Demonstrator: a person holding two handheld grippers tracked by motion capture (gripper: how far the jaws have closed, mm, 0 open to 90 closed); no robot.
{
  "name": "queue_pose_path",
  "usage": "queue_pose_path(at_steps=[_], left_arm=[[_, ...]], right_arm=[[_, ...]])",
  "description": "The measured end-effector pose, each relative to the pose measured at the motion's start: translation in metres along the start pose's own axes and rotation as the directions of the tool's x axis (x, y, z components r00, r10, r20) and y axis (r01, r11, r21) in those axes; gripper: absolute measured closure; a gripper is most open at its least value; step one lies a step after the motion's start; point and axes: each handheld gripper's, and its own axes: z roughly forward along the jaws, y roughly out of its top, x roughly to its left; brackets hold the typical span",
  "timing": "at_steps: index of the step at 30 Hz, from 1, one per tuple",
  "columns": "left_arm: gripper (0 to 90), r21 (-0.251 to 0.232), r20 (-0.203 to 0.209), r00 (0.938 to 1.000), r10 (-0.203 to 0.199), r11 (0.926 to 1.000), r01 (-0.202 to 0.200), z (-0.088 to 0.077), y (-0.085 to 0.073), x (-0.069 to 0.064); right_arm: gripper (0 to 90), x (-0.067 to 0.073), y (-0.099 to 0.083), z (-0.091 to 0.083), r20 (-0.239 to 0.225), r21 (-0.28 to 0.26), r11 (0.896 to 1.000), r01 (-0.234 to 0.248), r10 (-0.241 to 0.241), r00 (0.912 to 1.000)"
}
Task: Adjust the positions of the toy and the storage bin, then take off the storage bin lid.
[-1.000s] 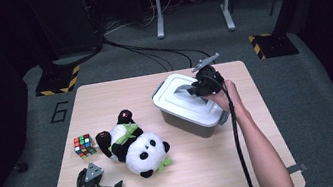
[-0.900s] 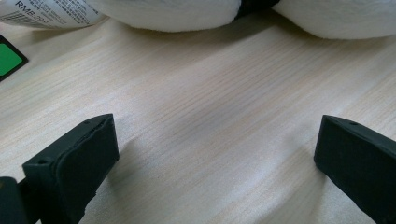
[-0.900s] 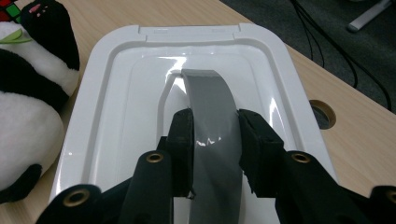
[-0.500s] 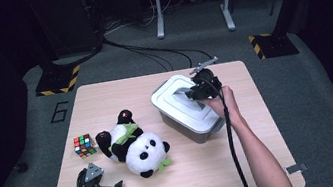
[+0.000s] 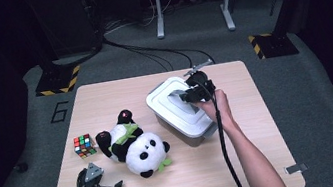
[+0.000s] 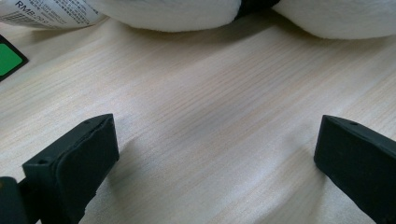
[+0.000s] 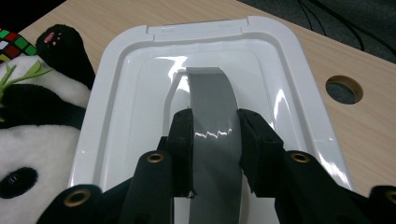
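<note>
Beside the table (image 5: 103, 91), floor numeral "6" (image 5: 58, 112)

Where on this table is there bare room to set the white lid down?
Bare wood runs along the table's near edge, right of the panda, and on the far left corner beyond the cube. It is crowded mid-table, where the panda lies close beside the box.

Wooden table (image 5: 266, 158) bears white box (image 5: 167, 108), panda (image 5: 137, 146), cube (image 5: 83, 145).
</note>
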Motion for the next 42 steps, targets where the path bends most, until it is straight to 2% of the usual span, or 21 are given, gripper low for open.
queue_pose_path(at_steps=[12, 26, 35, 42], left_arm=[[0.0, 0.003, 0.001, 1.0, -0.002, 1.0, 0.002, 0.0, 0.0, 0.0], [0.0, 0.007, 0.005, 1.0, 0.001, 1.0, -0.001, -0.001, 0.0, 0.0], [0.0, 0.0, 0.002, 1.0, 0.004, 1.0, -0.004, 0.0, 0.0, 0.0], [0.0, 0.006, 0.006, 1.0, 0.001, 1.0, -0.001, -0.001, 0.0, 0.0]], right_arm=[[67.0, 0.02, 0.008, 0.011, -0.002, -0.004, 1.0, -0.003, 0.003, 1.0], [67.0, 0.025, 0.012, 0.014, 0.008, 0.002, 1.0, 0.02, -0.02, 0.9998], [67.0, 0.027, 0.014, 0.014, 0.032, 0.011, 0.999, 0.041, -0.041, 0.9987], [67.1, 0.027, 0.018, 0.004, 0.047, -0.019, 0.998, 0.062, -0.061, 0.9971]])
